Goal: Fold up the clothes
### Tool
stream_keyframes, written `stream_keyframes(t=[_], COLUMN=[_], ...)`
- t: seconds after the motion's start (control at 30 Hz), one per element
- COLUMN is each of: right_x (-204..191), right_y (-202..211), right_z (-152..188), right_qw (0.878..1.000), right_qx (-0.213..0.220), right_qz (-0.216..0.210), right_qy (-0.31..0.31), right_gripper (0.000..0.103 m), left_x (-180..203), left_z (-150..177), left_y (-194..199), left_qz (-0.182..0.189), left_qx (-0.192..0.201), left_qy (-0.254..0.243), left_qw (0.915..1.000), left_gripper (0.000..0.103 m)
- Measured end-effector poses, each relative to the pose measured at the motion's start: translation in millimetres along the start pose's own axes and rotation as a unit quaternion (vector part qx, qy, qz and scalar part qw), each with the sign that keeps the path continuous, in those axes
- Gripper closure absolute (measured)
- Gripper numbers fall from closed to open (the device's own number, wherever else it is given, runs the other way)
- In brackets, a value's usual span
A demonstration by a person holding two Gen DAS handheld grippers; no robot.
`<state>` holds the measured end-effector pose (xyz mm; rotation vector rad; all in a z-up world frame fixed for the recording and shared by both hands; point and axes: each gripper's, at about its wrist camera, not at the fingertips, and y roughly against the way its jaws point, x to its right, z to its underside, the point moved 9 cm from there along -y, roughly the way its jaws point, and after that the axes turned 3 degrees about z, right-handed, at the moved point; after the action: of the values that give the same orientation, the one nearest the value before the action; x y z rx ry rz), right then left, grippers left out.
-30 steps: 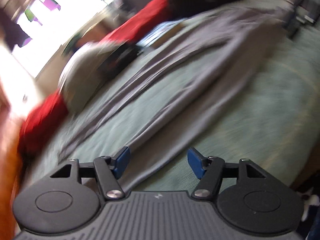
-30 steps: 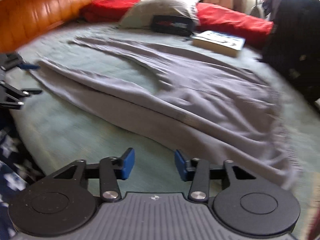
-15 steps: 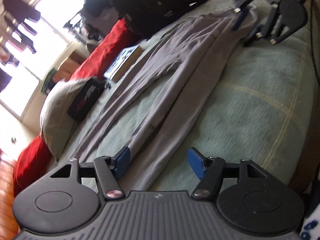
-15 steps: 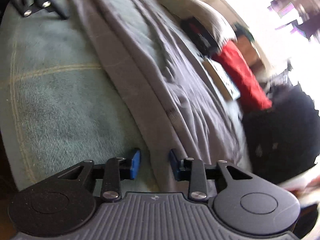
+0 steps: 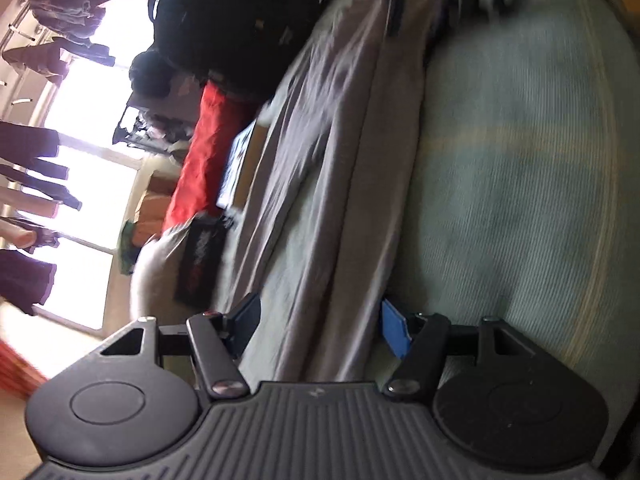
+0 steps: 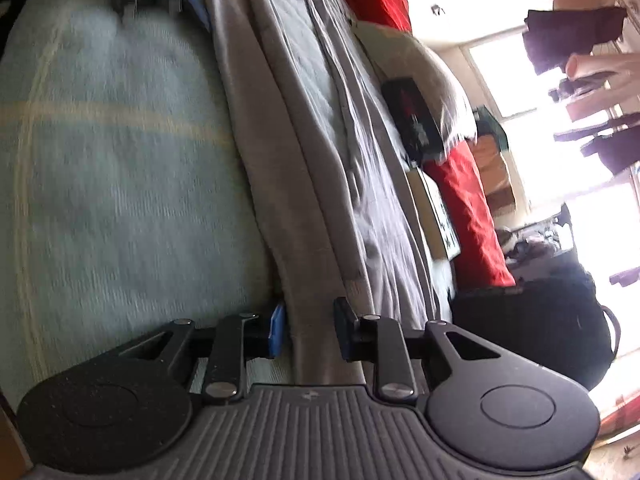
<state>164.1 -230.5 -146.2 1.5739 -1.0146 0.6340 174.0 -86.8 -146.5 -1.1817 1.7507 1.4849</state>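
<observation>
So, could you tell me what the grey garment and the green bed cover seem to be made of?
The grey garment looks like soft, matte jersey knit, probably cotton: it drapes in limp folds with no shine. The green bed cover looks like a thicker woven or ribbed fabric: fine parallel ridges and pale stripes show. Motion blur leaves both uncertain.

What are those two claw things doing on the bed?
A person is holding a claw in each hand to fold a long grey garment spread on the green bedspread. The left claw and the right claw are both open, each with one end of the garment's near edge lying between its fingers. Neither has pinched the cloth yet, so no folding has begun.
</observation>
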Motion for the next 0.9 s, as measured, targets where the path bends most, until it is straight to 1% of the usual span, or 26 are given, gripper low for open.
stream_keyframes(t=[0.07,0.17,0.2,0.23,0.27,0.3,0.4,0.43,0.5,0.53,0.57,0.67,0.8,0.9], right_x=[0.8,-3.1,-5.3,-7.7,-10.7,-13.5,-16.1,-15.5,-15.3,-15.2,-14.2,-5.4,4.6,5.5], right_y=[-2.2,-5.4,-6.0,-6.5,-6.9,-6.7,-2.2,-2.2,-2.4,-1.9,-0.5,13.5,41.4,63.0], right_z=[4.7,-5.3,-11.7,-18.2,-23.9,-26.8,-22.7,-20.4,-18.6,-19.3,-20.2,-19.7,-17.4,-12.9], right_qw=[1.000,1.000,1.000,1.000,1.000,1.000,1.000,1.000,1.000,1.000,1.000,0.998,0.993,0.988], right_qx=[-0.006,-0.002,0.006,0.013,0.018,0.020,0.018,0.015,0.012,0.012,0.012,0.017,0.030,0.037], right_qz=[0.004,0.009,0.011,0.012,0.011,0.010,0.011,0.010,0.004,0.000,-0.005,-0.043,-0.102,-0.143], right_qy=[-0.001,0.005,0.009,0.013,0.017,0.021,0.023,0.015,-0.002,-0.006,-0.008,-0.031,-0.049,-0.053], right_gripper=[0.072,0.073,0.072,0.075,0.080,0.081,0.083,0.085,0.091,0.097,0.098,0.099,0.100,0.100], left_x=[-2.8,-1.6,1.2,5.0,9.1,12.9,23.8,26.9,31.6,32.0,29.9,13.1,-4.5,-4.2], left_z=[14.5,17.7,13.1,7.6,3.0,1.5,3.5,6.8,10.6,11.1,10.9,11.9,16.8,19.7], left_y=[-5.1,-10.2,-11.5,-12.3,-12.3,-10.9,-5.5,-4.4,-3.1,-2.6,-1.8,4.5,22.9,39.2], left_qz=[-0.010,-0.013,-0.012,-0.011,-0.007,-0.008,-0.016,-0.015,-0.005,-0.001,0.004,0.028,0.048,0.078], left_qx=[-0.020,-0.037,-0.037,-0.033,-0.028,-0.024,-0.016,-0.016,-0.018,-0.019,-0.018,-0.011,-0.003,0.000], left_qy=[-0.010,-0.020,-0.027,-0.034,-0.037,-0.043,-0.069,-0.074,-0.074,-0.071,-0.064,-0.021,-0.008,0.000], left_qw=[0.9997,0.9991,0.9989,0.9988,0.9989,0.9987,0.9974,0.9970,0.9971,0.9973,0.9978,0.9993,0.9988,0.9970], left_gripper=[0.042,0.050,0.058,0.068,0.073,0.081,0.088,0.095,0.103,0.103,0.103,0.103,0.103,0.103])
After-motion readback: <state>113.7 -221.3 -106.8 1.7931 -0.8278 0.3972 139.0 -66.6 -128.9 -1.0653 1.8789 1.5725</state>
